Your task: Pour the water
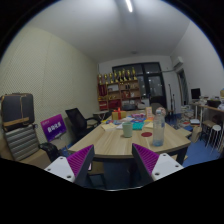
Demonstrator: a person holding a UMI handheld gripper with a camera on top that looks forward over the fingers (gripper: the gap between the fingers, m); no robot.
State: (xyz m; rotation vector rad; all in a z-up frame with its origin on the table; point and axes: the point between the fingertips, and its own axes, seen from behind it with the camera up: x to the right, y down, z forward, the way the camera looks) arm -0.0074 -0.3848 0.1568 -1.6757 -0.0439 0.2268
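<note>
While the claw (pixel 111 160) hangs wide open and empty, the clear bottle (pixel 158 128) stands far off on the bench (pixel 120 146).

A teal cup (pixel 127 128) and other small clutter sit close beside the bottle, so a hasty approach could, I judge, knock them over or tip the tall bottle before both fingers close squarely round it.

Open air before cluttered table (pixel 110 143)
</note>
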